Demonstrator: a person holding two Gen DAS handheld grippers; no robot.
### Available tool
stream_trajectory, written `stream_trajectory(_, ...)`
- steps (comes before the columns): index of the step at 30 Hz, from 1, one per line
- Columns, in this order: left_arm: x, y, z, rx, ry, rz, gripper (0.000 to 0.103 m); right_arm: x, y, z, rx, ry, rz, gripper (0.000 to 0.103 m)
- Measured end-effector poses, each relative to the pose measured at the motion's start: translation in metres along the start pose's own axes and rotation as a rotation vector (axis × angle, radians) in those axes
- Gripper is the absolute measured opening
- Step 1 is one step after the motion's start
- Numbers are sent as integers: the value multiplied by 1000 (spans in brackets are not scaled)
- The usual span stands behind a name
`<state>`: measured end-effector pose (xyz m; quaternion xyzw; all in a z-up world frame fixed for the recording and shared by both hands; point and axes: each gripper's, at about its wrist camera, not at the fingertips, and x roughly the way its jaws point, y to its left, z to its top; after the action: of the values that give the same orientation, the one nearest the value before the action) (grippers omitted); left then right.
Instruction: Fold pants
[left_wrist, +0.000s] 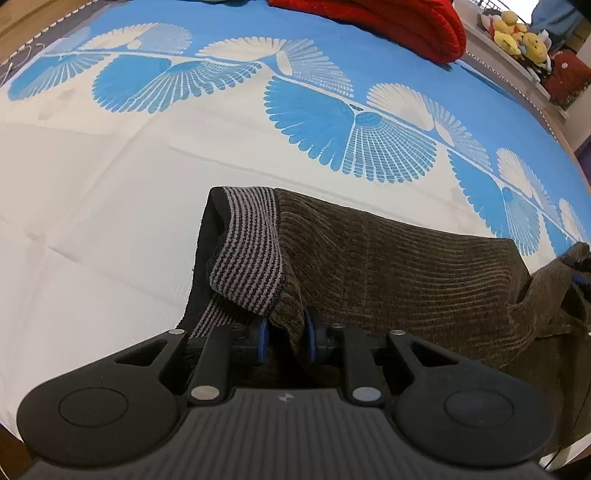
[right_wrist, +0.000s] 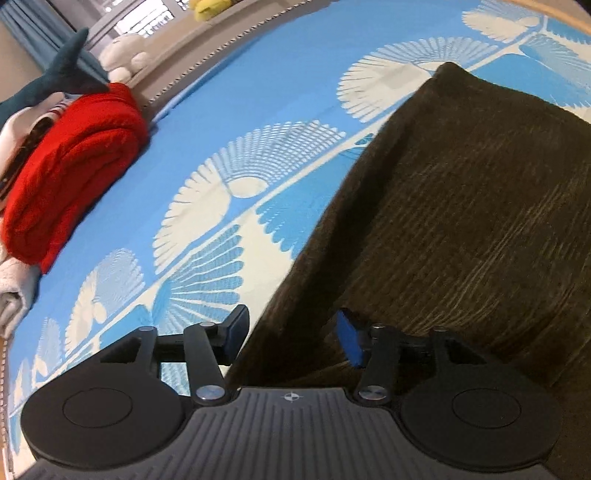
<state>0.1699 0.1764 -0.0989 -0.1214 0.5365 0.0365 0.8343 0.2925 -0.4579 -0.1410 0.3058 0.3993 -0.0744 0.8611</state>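
- Left wrist view: the left claw is pressed onto a fold of the brown pants, right below the striped waistband. Its blue pads stand close together with corduroy bunched between them, so it is pinching the pants at the waist end.
- From that pinch the pants run away to the right across the bed, lying on the white part of the cover just short of the blue fan print. Their long axis goes roughly sideways in this view, and the far end droops out of frame at the right edge.
- Right wrist view: the right claw is spread, with the edge of the pants between its two fingers. The blue pad sits on or just above the cloth; the dark one is over the bedcover. No pinch shows, though the picture is blurred.
- Here the pants stretch up and to the right from the claw, so the cloth lies ahead of it.
- Judgement: the left claw already has the waist; the right must close on this edge before any fold can be carried over.
- A folded red blanket lies well apart at the left.
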Motion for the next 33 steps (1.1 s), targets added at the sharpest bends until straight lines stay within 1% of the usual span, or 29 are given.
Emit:
stream_trajectory(1, -1, -1, 0, 7, -3, 3, 22, 0, 0, 0, -8, 7, 1, 14)
stream_trajectory(2, -2, -2, 0, 11, -6, 6, 21, -1, 0, 0, -17, 11, -4, 10)
stream_trajectory(3, -4, -3, -1, 14, -10, 8, 21, -4, 1, 1, -22, 3, -8, 8)
stream_trajectory(5, -8, -4, -1, 14, -20, 4, 19, -18, 4, 3, -32, -21, -8, 7)
stream_trajectory(7, -15, -5, -2, 12, -38, -3, 17, -40, 5, 6, -31, -58, 5, 7)
stream_trajectory(10, -27, -7, -5, 5, -69, -16, 15, -89, 4, 9, -38, -135, 28, 7)
stream_trajectory(13, -41, -7, -11, 5, -99, -30, 14, -147, -5, 0, -77, -191, 33, 7)
stream_trajectory(16, -51, -6, -21, 29, -103, -26, 13, -193, -22, -22, -116, -193, 34, 7)
stream_trajectory(17, -53, -6, -24, 44, -100, -17, 13, -205, -31, -34, -138, -183, 28, 7)
stream_trajectory(19, -54, -5, -29, 80, -88, 16, 13, -216, -47, -59, -181, -117, 3, 7)
stream_trajectory(20, -52, -4, -31, 96, -76, 34, 14, -215, -57, -71, -207, -47, -9, 7)
stream_trajectory(22, -45, 0, -33, 119, -28, 48, 14, -204, -75, -94, -268, 110, -14, 8)
stream_trajectory(23, -41, 3, -33, 110, 4, 49, 14, -198, -86, -104, -298, 180, -24, 8)
stream_trajectory(24, -38, 5, -34, 96, 20, 54, 16, -195, -95, -110, -317, 205, -39, 8)
stream_trajectory(26, -34, 9, -34, 78, 28, 67, 20, -198, -111, -110, -333, 174, -54, 10)
stream_trajectory(27, -34, 10, -34, 59, 32, 64, 24, -201, -119, -106, -321, 146, -48, 13)
stream_trajectory(28, -33, 12, -34, 36, 37, 55, 34, -204, -128, -100, -294, 111, -40, 16)
stream_trajectory(29, -32, 12, -33, 16, 42, 45, 41, -207, -135, -96, -268, 76, -35, 25)
stream_trajectory(30, -31, 12, -33, 3, 43, 41, 51, -208, -139, -94, -245, 45, -34, 31)
stream_trajectory(33, -28, 7, -30, -16, 51, 55, 58, -207, -147, -84, -205, -32, -45, 34)
